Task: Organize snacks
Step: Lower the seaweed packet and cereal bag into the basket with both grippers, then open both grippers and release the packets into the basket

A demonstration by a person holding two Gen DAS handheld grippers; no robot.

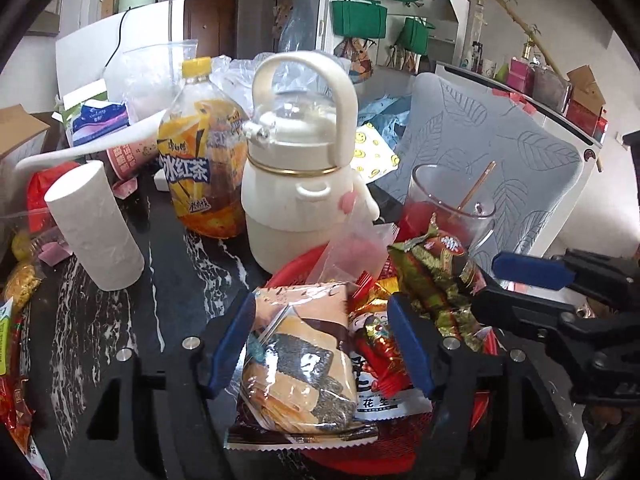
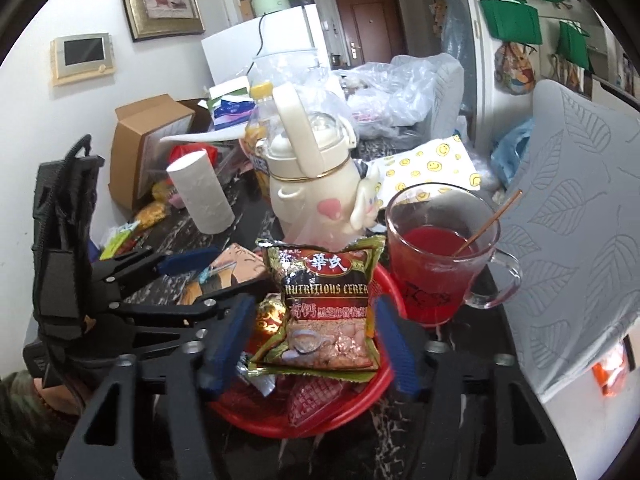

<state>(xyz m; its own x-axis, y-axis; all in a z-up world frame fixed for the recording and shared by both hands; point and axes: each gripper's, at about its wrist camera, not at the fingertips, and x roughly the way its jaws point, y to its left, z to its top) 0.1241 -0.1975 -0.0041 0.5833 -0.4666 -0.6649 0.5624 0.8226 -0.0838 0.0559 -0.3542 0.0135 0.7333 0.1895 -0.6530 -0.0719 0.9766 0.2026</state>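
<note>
A red plastic basket (image 1: pixel 400 450) (image 2: pixel 384 384) on the dark marble table holds several snack packets. My left gripper (image 1: pixel 320 344) is open, its blue fingers on either side of a clear packet of sesame crackers (image 1: pixel 298 364) lying at the basket's near edge. My right gripper (image 2: pixel 310 344) is open too, its fingers flanking a green and brown cereal packet (image 2: pixel 324 308) that rests on the pile in the basket. The right gripper also shows at the right of the left wrist view (image 1: pixel 532 280). The left gripper shows at the left of the right wrist view (image 2: pixel 188 276).
A cream kettle-shaped bottle (image 1: pixel 296 184) (image 2: pixel 316 172) stands just behind the basket. A glass mug of red drink (image 2: pixel 436 256) with a stick sits to its right. An iced tea bottle (image 1: pixel 204 160), a paper roll (image 1: pixel 94 224) and loose snacks (image 1: pixel 16 280) lie left.
</note>
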